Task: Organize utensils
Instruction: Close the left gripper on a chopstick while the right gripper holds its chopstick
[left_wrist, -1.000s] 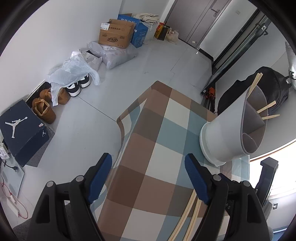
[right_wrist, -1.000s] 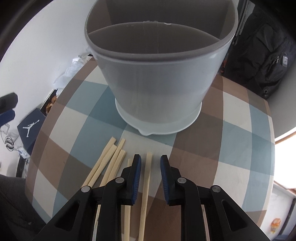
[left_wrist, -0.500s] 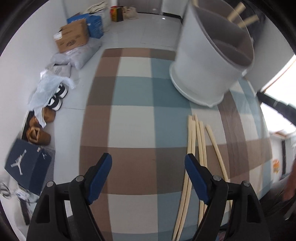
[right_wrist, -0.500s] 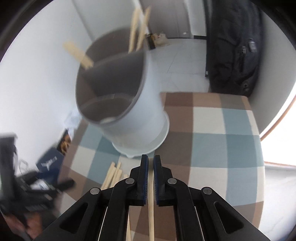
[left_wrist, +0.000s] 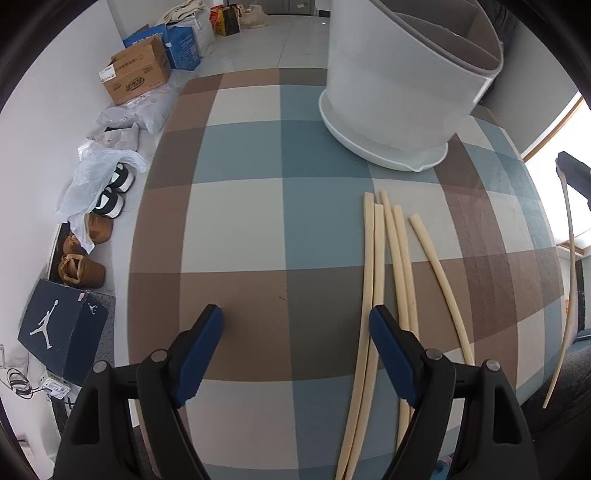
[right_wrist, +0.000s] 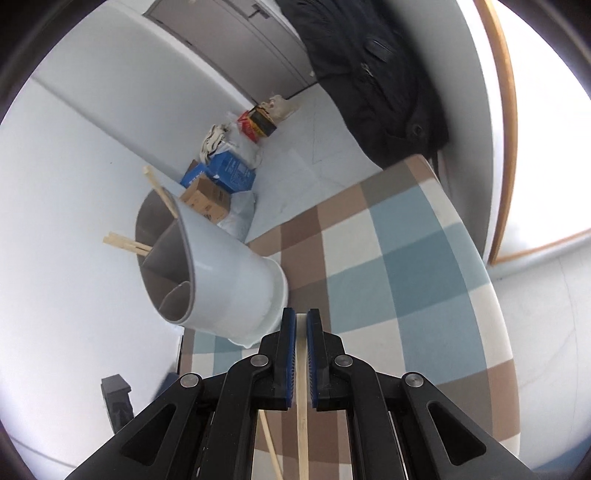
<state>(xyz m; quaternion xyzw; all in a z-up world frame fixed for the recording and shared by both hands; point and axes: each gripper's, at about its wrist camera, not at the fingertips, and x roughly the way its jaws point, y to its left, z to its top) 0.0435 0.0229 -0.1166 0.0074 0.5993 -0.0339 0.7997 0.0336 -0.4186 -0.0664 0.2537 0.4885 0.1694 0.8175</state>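
Several pale wooden chopsticks (left_wrist: 384, 266) lie side by side on the checked tablecloth (left_wrist: 236, 229) in front of a white divided utensil holder (left_wrist: 402, 74). My left gripper (left_wrist: 295, 332) is open and empty above the cloth, its right finger over the leftmost chopsticks. My right gripper (right_wrist: 301, 332) is shut on one chopstick (right_wrist: 302, 398) and holds it lifted; that chopstick also shows at the right edge of the left wrist view (left_wrist: 569, 266). In the right wrist view the holder (right_wrist: 221, 269) stands to the left with chopsticks (right_wrist: 127, 244) sticking out of a far compartment.
The table ends at its left edge (left_wrist: 147, 206), with shoes (left_wrist: 110, 192), a Jordan shoebox (left_wrist: 59, 332) and cardboard boxes (left_wrist: 136, 74) on the floor beyond. A black bag (right_wrist: 373, 81) sits past the table's far end. A window frame (right_wrist: 506, 110) is at right.
My right gripper has lifted the chopstick clear of the table and tilted, with the holder now at its left. My left gripper has moved in closer over the chopsticks on the cloth.
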